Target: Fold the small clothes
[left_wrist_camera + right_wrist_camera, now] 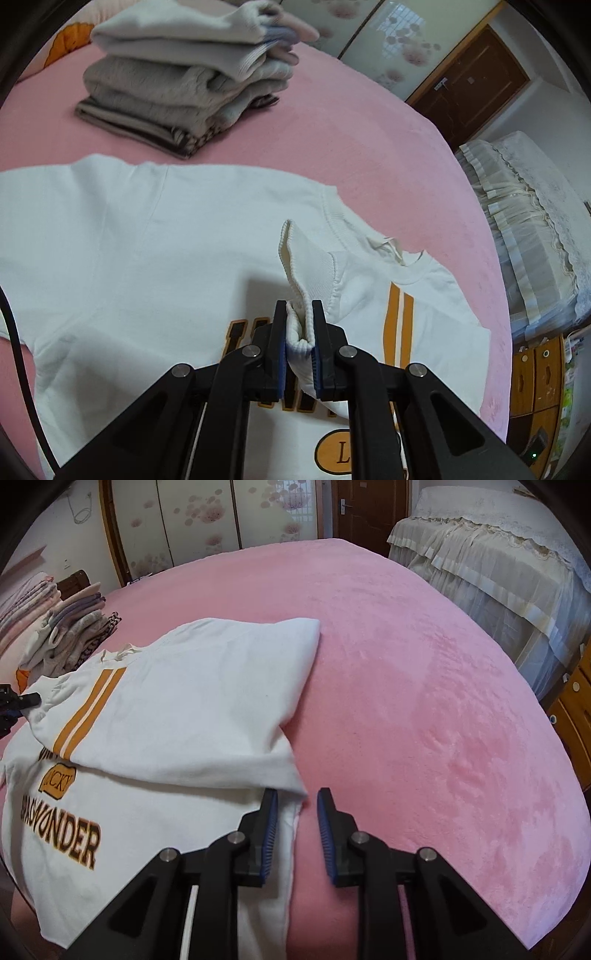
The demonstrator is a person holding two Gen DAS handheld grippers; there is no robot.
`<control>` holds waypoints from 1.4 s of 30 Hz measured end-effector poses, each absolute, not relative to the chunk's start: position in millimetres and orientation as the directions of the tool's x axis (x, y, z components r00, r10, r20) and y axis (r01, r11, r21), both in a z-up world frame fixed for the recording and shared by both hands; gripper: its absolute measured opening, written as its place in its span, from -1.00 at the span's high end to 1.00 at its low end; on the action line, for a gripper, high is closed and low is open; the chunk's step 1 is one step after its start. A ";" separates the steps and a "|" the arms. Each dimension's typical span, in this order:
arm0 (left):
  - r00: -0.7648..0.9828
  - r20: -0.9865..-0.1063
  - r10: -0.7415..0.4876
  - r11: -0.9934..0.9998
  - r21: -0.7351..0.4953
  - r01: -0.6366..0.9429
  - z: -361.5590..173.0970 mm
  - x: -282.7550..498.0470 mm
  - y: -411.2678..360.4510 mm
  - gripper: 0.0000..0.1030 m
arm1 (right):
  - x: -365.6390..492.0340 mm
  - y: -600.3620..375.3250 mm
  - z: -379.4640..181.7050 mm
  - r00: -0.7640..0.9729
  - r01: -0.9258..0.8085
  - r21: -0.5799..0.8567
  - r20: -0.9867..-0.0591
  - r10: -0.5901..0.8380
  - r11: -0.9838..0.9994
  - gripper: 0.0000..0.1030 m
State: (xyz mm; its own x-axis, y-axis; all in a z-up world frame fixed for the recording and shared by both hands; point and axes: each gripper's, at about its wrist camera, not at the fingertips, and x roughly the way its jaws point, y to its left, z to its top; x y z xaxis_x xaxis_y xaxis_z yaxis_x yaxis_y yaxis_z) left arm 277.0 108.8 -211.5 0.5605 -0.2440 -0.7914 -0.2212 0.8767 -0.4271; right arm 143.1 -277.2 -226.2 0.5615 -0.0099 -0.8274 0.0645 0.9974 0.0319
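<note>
A white sweatshirt (pixel 147 240) with orange stripes and brown lettering lies flat on the pink bed cover (pixel 369 147). My left gripper (pixel 299 306) is shut on its ribbed sleeve cuff (pixel 295 258), which stands up bunched between the pads above the chest print. In the right wrist view the sweatshirt (pixel 192 686) has one side folded over the front. My right gripper (pixel 297 792) is open at the garment's right edge. Its left finger rests over the cloth and its right finger over the bare pink cover (pixel 424 701). The left gripper (pixel 18 701) shows at the far left edge, holding cloth.
A stack of folded clothes (pixel 184 85) sits beyond the sweatshirt, seen at far left in the right wrist view as the stack (pixel 70 631). A second bed with a cream lace cover (pixel 498 554) stands to the right. Wardrobe doors and a wooden door (pixel 476 85) are behind.
</note>
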 end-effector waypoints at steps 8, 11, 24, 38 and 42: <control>0.560 -0.793 -0.240 0.874 -0.427 -0.231 -219.4 273.9 110.1 0.83 | 154.8 -275.0 -230.7 0.571 0.049 0.030 -0.821 -0.004 0.998 0.78; 0.563 -0.803 -0.195 0.887 -0.389 -0.248 -224.4 270.6 111.7 0.83 | 153.6 -277.9 -229.8 0.573 0.095 0.043 -0.819 -0.020 0.995 0.80; 0.532 -0.821 -0.207 0.905 -0.367 -0.215 -235.6 265.1 113.2 0.10 | 150.7 -278.0 -211.0 0.534 0.094 0.060 -0.845 0.001 0.994 0.59; 0.475 -0.834 -0.281 0.915 -0.383 -0.130 -234.0 302.3 128.2 0.00 | 207.5 -306.7 -165.4 0.588 -0.009 0.117 -0.803 0.100 0.993 0.03; 0.449 -0.833 -0.324 0.898 -0.420 -0.131 -249.7 316.0 127.3 0.00 | 260.1 -332.1 -188.7 0.549 0.051 0.180 -0.827 0.123 0.982 0.03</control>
State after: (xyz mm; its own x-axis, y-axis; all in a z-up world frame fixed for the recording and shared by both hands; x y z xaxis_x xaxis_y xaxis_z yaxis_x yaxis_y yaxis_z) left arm 316.0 127.3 -249.7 0.4490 -0.3242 -0.8326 -0.1312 0.8978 -0.4203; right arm 260.1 -332.1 -188.7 0.5488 0.1231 -0.8269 0.0507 0.9824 0.1799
